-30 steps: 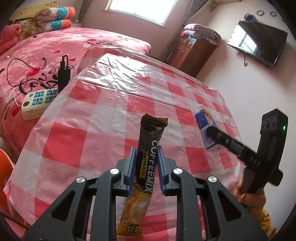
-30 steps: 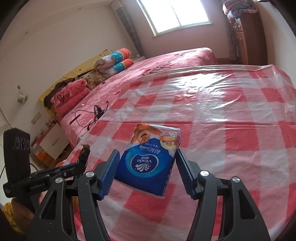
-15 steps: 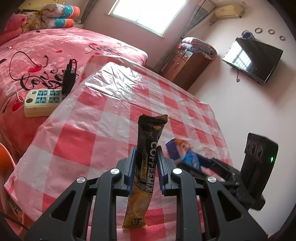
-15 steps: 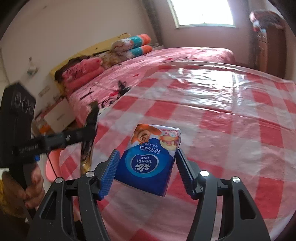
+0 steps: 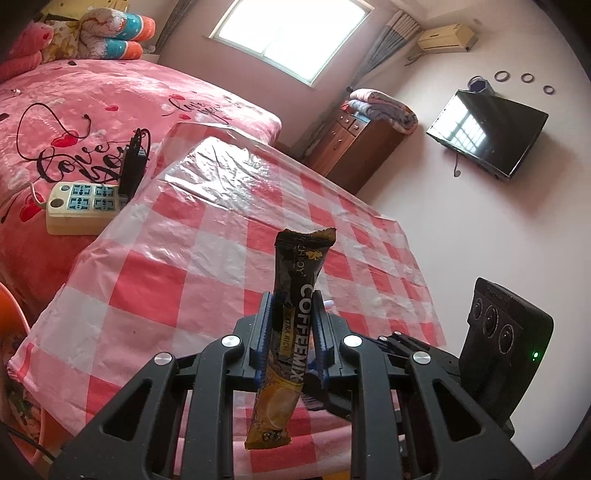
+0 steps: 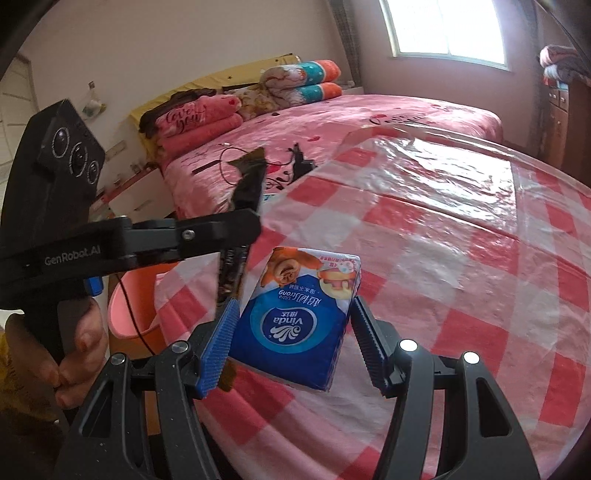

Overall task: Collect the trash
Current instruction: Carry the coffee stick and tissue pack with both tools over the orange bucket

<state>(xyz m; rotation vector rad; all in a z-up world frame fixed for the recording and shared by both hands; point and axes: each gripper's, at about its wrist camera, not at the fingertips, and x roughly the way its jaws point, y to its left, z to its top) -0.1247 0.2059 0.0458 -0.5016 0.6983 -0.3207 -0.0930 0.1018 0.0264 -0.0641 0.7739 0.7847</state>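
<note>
Left wrist: black-and-gold COFFEEMIX sachet (image 5: 291, 332), upright.

table (image 5: 155, 280): red-white checked cloth under clear plastic | bed (image 5: 92, 99): power strip (image 5: 83, 206), black cable (image 5: 40, 122)

1 coffee sachet (image 5: 291, 332), 1 tissue pack (image 6: 299, 317), 1 power strip (image 5: 79, 206), 1 TV (image 5: 487, 136), 2 grippers

Bright window (image 5: 291, 35) daylight, tablecloth (image 6: 443, 177) glare, fisheye edges.
</note>
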